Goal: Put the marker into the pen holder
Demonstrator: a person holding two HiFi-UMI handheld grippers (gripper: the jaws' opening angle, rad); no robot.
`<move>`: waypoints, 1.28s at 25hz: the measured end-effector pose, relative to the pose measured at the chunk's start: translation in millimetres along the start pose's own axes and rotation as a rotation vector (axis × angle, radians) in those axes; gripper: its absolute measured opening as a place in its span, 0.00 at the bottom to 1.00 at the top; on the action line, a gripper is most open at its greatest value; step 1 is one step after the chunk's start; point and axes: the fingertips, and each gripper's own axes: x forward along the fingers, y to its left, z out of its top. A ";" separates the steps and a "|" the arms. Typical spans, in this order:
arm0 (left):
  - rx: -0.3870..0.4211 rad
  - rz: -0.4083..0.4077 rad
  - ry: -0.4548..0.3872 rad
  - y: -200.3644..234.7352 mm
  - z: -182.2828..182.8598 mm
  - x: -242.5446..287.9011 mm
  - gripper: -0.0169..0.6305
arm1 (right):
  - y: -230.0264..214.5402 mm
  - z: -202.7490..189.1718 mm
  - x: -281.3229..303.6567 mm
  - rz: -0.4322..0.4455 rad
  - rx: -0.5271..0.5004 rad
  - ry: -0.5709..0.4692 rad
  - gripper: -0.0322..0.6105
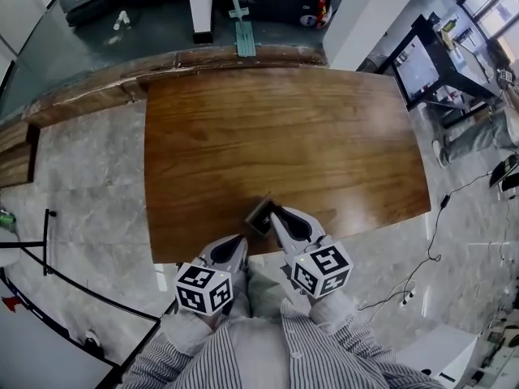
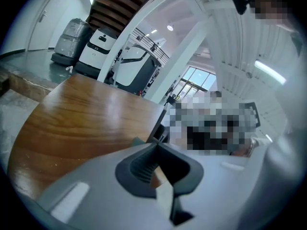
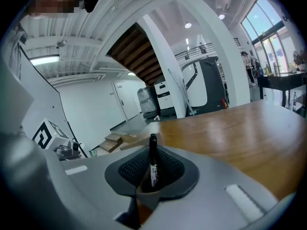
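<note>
- The right claw (image 3: 152,151) pinches a black marker (image 3: 153,169) between its pads, and one end of the marker pokes past the tips.
- The dark pen holder (image 1: 260,215) sits just off those tips, on the wooden table (image 1: 284,136).
- The left claw (image 2: 156,144) is pressed together and empty, with the holder just ahead of it.
</note>
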 end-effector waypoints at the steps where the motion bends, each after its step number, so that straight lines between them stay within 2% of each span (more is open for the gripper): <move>1: -0.008 0.002 0.003 2.3 -1.2 0.4 0.04 | -0.8 -5.2 3.0 0.002 0.008 0.012 0.12; 9: -0.058 -0.005 0.021 9.6 -14.6 7.4 0.04 | -7.2 -36.8 17.2 -0.003 0.027 0.094 0.12; 23: -0.070 -0.024 0.025 8.5 -15.6 13.2 0.04 | -7.5 -36.0 25.8 -0.029 0.013 0.098 0.13; 28: -0.072 -0.026 0.022 8.4 -14.7 12.2 0.04 | -7.1 -32.5 27.4 -0.040 0.007 0.097 0.19; 32: -0.069 -0.024 0.017 10.9 -13.4 10.2 0.04 | -6.4 -31.8 28.4 -0.049 -0.002 0.098 0.20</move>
